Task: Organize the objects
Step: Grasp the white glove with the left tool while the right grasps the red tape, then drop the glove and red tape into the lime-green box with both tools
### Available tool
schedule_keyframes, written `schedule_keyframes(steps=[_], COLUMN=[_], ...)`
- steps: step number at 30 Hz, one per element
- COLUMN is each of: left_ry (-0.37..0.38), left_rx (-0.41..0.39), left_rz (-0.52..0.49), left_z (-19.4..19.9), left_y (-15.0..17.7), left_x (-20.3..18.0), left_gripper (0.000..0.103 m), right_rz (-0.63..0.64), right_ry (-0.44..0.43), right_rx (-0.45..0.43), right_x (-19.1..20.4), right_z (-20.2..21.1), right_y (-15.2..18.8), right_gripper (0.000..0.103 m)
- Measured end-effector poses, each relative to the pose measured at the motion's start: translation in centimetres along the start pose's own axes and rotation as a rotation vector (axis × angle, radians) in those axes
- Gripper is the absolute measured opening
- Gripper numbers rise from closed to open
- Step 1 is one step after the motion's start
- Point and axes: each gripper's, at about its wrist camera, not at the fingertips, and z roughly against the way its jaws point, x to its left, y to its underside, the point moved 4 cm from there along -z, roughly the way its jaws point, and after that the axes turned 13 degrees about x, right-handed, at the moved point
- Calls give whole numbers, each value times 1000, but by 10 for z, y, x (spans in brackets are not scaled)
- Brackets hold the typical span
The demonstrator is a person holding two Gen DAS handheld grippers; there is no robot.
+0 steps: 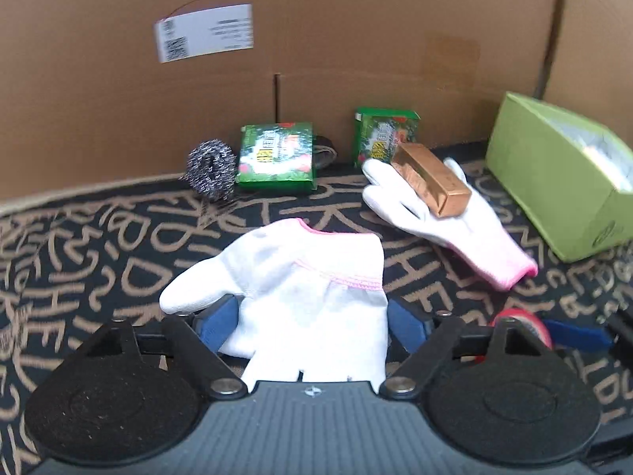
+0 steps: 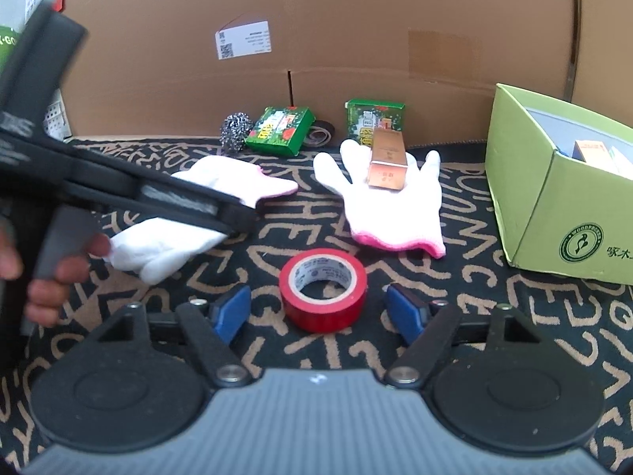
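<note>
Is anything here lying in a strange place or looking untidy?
Yes. A copper-coloured box lies on top of the flat white glove, not on the cloth. The other white glove is folded over and crumpled between the open pads of the left hand-held gripper. Nothing looks spilled or broken.

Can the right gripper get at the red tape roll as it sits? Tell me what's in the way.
Probably yes. The red tape roll stands on the patterned cloth right ahead of the right gripper, between its open jaws, with bare cloth around it. The folded glove and left gripper lie off to the side.
</note>
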Motion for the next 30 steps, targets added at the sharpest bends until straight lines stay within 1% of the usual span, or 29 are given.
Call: schedule_keyframes(steps=[1, 2, 3, 4, 6, 8, 11, 14, 17, 20, 22, 25, 27, 30], left_ry=[-13, 7, 51, 59, 62, 77, 139, 186, 258, 318, 357, 386, 426, 504], left_rx=[-11, -15, -8, 3, 8, 16, 16, -32, -97, -164, -190, -230, -230, -198], left_rz=[-37, -68, -74, -74, -93, -87, -59, -81, -128, -184, -211, -245, -249, -236], left_z=[1, 4, 7, 9, 13, 17, 29, 51, 76, 98, 108, 112, 109, 94], left_y=[2, 3, 4, 5, 8, 10, 8, -2, -21, -45, -63, -88, -104, -127], left_x=[-4, -7, -10, -12, -16, -18, -23, -40, -67, -101, -126, -163, -186, -221], left_gripper=[55, 38, 22, 15, 12, 11, 11, 11, 11, 11, 11, 11, 11, 11], right_rz=[2, 5, 1, -3, -16, -23, -30, -40, -65, -95, -113, -155, -176, -207], right_ry=[2, 2, -5, -10, -12, -14, -28, -19, 18, 80, 143, 227, 288, 382], right_rx=[-7, -13, -14, -17, -38, -64, -106, -164, -240, -305, -333, -361, -377, -384], right_x=[0, -1, -1, -2, -5, -7, -13, -25, -44, -70, -91, -123, -145, -177], right_z=[1, 2, 3, 4, 8, 16, 33, 56, 84, 109, 121, 135, 142, 146], right_y=[0, 1, 1, 2, 3, 5, 9, 9, 5, 0, -4, -9, -12, -19], right_gripper=[53, 46, 46, 46, 46, 46, 46, 46, 45, 45, 45, 45, 45, 46])
